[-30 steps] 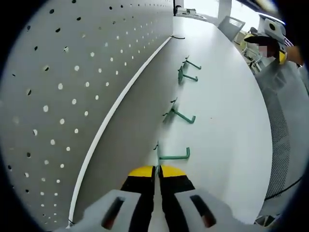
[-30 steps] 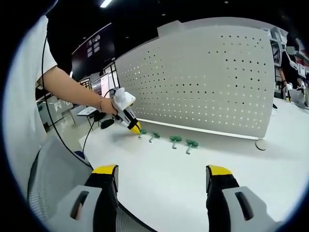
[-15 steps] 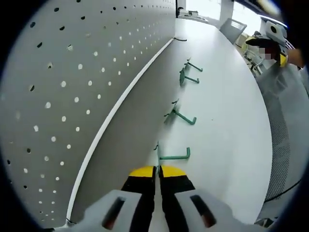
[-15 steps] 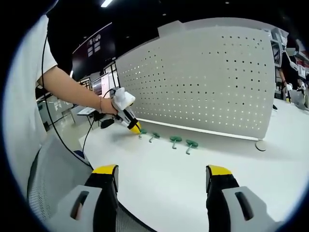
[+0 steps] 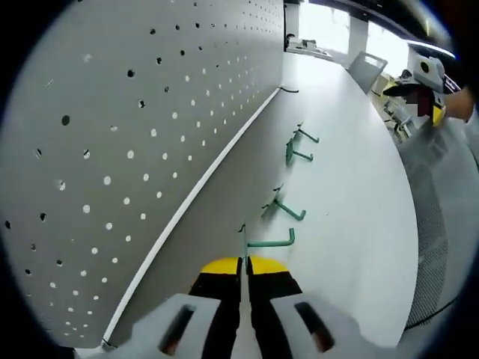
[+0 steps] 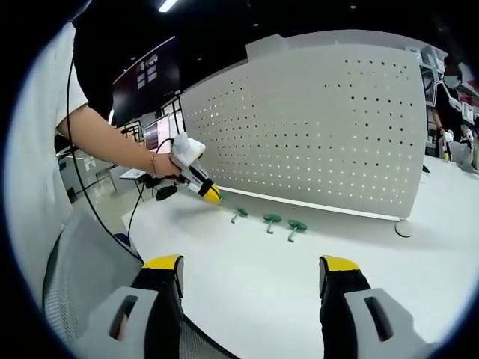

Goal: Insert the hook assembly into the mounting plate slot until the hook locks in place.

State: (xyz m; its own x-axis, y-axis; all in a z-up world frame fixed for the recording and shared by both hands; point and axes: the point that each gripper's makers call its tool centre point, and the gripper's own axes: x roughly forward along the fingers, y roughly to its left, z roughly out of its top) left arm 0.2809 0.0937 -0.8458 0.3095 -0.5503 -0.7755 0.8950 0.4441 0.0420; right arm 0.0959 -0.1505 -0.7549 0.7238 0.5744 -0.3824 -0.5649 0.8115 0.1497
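Left gripper (image 5: 244,263): jaws pressed together, yellow tips clamped on the stem of a green hook (image 5: 263,241); in the right gripper view this same gripper (image 6: 211,196) sits in a person's hand (image 6: 166,166), tip raised a little above the table.
Held hook: L-shaped green wire, its bent end pointing away from the pegboard; appears lifted off the surface, though the left gripper view alone does not settle this.
Right gripper (image 6: 249,274): jaws spread wide, nothing between them; hovers near the table's front edge, well apart from the hooks.
Spare hooks: three more green hooks (image 5: 284,208) lie in a row on the table beside the board's base; seen also in the right gripper view (image 6: 269,219).
Mounting plate: white pegboard (image 6: 314,127), upright, perforated with rows of small holes; the held hook is near its lower edge but not touching it.
Progress: hook picked up, judged early stage. Left to do: raise the hook to a hole row, seat its prongs, press until it locks. No hook hangs on the board yet.
Surface: white table (image 5: 352,194), smooth, long; a thin white strip (image 5: 194,202) runs along the board's foot.
Room: dark ceiling with a strip light (image 6: 166,5), glass partitions behind; another person at the far right edge.
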